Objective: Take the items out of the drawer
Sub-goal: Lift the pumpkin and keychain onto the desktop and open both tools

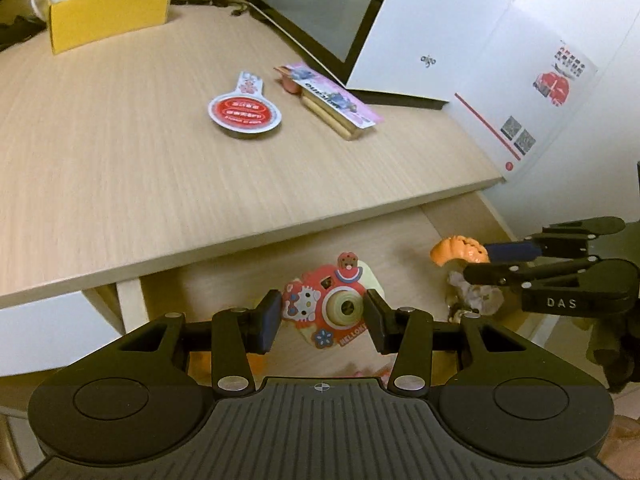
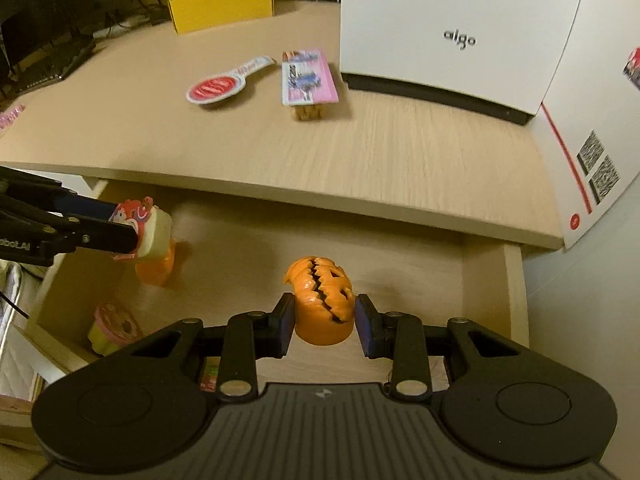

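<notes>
Light wood-grain desk (image 1: 120, 152) is occupying the upper part of both views, with an open drawer (image 2: 514, 292) projecting below its front edge. Toward the desk's far edge a yellow box (image 1: 108, 12) is sitting, while a red-and-white paddle tag (image 1: 244, 110) and a pink-labelled packet (image 1: 340, 108) are lying mid-surface, near a white carton (image 2: 452, 32). Left gripper (image 1: 323, 318) is holding a Hello Kitty toy camera (image 1: 324, 308) between widely spread pads, above the drawer's left side. Right gripper (image 2: 323, 326) is gripping an orange jagged-mouth pumpkin toy (image 2: 322, 300), pads pressing its flanks, above the drawer's middle. Another orange item (image 2: 158, 268) and a pink-lidded cup (image 2: 114, 326) are lying inside the drawer near its left wall.
</notes>
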`<state>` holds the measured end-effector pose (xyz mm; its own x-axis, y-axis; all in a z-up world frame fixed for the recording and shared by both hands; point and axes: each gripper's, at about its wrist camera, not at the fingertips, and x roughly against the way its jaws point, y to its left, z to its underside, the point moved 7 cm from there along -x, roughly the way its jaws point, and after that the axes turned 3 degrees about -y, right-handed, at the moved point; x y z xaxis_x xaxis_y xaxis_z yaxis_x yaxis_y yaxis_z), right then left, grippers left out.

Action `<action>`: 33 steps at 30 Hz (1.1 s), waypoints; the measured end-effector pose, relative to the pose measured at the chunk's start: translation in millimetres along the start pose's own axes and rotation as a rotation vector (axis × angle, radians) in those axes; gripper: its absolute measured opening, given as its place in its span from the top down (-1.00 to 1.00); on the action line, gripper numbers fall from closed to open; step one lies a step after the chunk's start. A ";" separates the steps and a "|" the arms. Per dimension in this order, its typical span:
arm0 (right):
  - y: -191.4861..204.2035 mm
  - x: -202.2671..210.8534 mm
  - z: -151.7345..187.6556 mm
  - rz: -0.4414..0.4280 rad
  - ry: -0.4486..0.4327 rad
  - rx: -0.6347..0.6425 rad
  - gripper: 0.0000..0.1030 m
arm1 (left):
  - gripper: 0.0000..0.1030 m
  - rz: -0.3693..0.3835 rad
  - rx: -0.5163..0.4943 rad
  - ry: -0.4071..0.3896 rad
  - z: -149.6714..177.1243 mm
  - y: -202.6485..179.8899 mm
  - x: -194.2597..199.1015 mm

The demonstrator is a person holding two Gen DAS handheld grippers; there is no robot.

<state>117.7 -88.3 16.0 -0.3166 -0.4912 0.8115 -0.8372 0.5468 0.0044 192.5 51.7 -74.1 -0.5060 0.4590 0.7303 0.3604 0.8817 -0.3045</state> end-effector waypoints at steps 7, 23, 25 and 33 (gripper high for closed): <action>2.9 12.8 12.5 -0.031 0.013 -0.009 0.38 | 0.05 0.053 0.030 -0.003 -3.3 -1.9 10.7; -67.2 18.6 -133.2 0.097 -0.276 -0.091 0.39 | 0.04 -0.255 0.138 -0.263 -137.6 73.2 7.0; -66.4 -0.3 -130.9 0.101 -0.244 -0.074 0.39 | 0.04 -0.265 0.168 -0.244 -131.1 82.2 -6.1; -67.9 -53.4 -119.9 0.095 -0.138 -0.043 0.38 | 0.02 -0.315 0.199 -0.240 -115.5 99.4 -12.6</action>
<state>245.0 -18.0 42.5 -0.4537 -0.5229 0.7216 -0.7818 0.6223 -0.0406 325.2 120.9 -42.9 -0.7431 0.1565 0.6506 0.0135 0.9756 -0.2193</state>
